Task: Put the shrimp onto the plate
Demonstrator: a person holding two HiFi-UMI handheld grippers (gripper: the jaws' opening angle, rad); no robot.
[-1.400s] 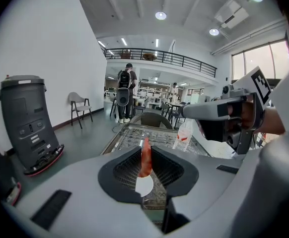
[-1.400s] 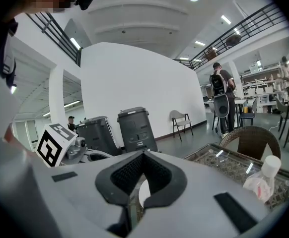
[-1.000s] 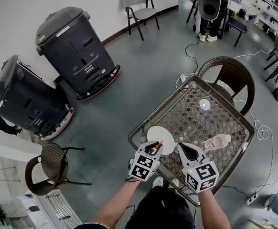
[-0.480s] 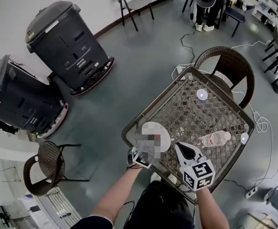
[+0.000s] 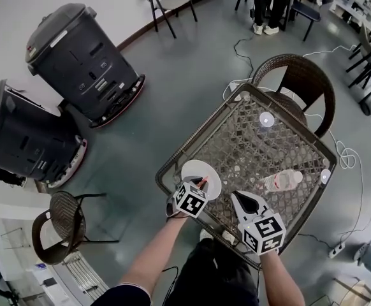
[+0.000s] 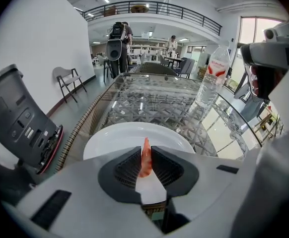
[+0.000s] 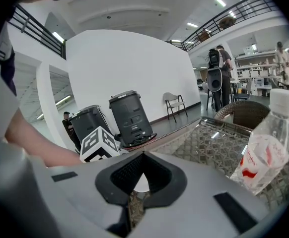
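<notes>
A small orange shrimp (image 6: 145, 158) is pinched upright between the jaws of my left gripper (image 6: 145, 151), which is shut on it. Just beyond the jaws lies the white plate (image 6: 119, 139), so the shrimp hangs over its near rim. From the head view the left gripper (image 5: 201, 183) sits at the plate's (image 5: 195, 169) near edge, at the table's front left corner. My right gripper (image 5: 237, 197) hovers to the right of the plate, shut with nothing in it; its jaws (image 7: 143, 155) meet at the tips.
A clear water bottle (image 5: 282, 180) lies on the glass-topped wicker table (image 5: 249, 146), right of the right gripper. Two small white discs (image 5: 266, 119) sit farther back. A wicker chair (image 5: 298, 85) stands behind the table. Dark wheeled machines (image 5: 77, 59) stand on the floor at left.
The left gripper keeps its hold on the shrimp and has edged slightly forward over the plate's near rim. The right gripper has held its place.
</notes>
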